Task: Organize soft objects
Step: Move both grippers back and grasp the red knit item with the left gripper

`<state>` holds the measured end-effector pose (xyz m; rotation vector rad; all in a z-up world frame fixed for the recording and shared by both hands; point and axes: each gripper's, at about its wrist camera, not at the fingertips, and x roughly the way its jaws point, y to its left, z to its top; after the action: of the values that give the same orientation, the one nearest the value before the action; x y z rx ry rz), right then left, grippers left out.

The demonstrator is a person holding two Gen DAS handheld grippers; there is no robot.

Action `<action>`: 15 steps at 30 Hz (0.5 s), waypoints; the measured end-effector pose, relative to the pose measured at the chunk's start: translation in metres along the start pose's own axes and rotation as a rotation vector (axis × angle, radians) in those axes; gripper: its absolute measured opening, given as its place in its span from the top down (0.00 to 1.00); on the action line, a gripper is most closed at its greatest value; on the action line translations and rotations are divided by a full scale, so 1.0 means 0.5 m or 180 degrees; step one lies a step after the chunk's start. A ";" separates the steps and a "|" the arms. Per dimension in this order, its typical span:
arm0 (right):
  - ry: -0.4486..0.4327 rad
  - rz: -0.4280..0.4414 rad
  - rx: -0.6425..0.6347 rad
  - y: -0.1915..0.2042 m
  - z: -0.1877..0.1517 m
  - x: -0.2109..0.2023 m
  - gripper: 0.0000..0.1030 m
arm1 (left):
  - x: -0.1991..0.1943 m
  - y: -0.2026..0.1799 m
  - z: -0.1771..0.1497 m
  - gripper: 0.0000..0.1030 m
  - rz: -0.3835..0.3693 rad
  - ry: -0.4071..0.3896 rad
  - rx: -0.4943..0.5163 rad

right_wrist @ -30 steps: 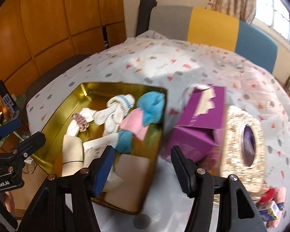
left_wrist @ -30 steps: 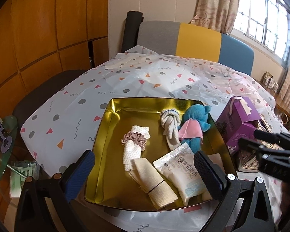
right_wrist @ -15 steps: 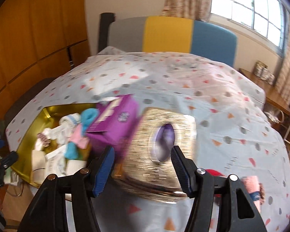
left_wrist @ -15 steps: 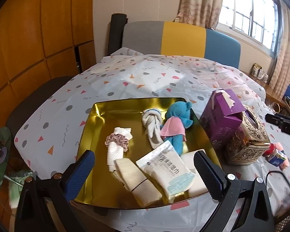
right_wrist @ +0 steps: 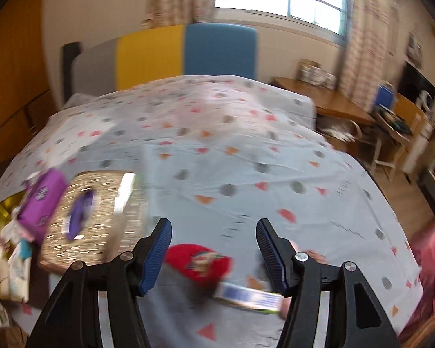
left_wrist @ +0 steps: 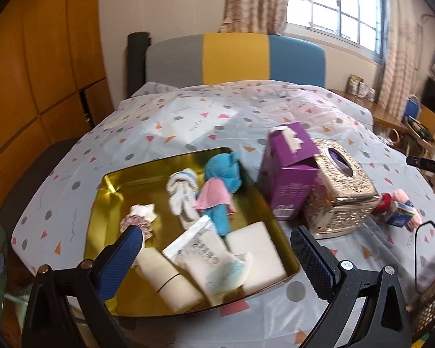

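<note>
Left gripper (left_wrist: 217, 258): black plastic triangular-frame arms, silver screws, blue ribbed pads. Right gripper (right_wrist: 214, 249): same black frame, silver screws, blue ribbed pads.

A lived-in room of a home is shown. The tabletop (left_wrist: 206, 121) is covered by a plastic cloth printed with grey dots and coloured triangles, and a padded seat back (left_wrist: 235, 58) in grey, yellow and blue panels is seen behind it. Patterned curtains (left_wrist: 252, 0) are hung beside a barred window (left_wrist: 339, 3). The left wall is clad in orange-brown wooden cabinet panels (left_wrist: 43, 66). Household things are set out: a gold tin tray (left_wrist: 107, 191) of soft items, a purple tissue carton (left_wrist: 290, 174) and an ornate gold tissue box (left_wrist: 342, 191). A wooden side desk (right_wrist: 327, 101) with clutter is seen by the far wall.
</note>
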<state>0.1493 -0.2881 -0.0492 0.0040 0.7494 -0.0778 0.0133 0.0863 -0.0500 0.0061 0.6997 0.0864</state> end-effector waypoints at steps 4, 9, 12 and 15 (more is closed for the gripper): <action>0.0018 -0.0262 0.0375 -0.093 -0.008 0.029 0.40 | -0.003 -0.039 0.013 0.00 -0.0130 -0.0037 0.0150; 0.0022 -0.0521 0.0920 -0.200 -0.043 0.055 0.40 | -0.006 -0.102 0.029 0.00 -0.0347 -0.0060 0.0386; 0.0155 -0.0499 0.1360 -0.250 -0.060 0.067 0.40 | -0.005 -0.153 0.050 0.00 -0.0611 -0.0051 0.0512; 0.0151 -0.0491 0.1565 -0.274 -0.068 0.065 0.40 | -0.001 -0.215 0.074 0.00 -0.0893 -0.0020 0.0655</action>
<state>0.1401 -0.4258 -0.0928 0.4178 0.7617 -0.4086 0.0449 -0.0202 -0.0252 0.1050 0.6946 -0.2546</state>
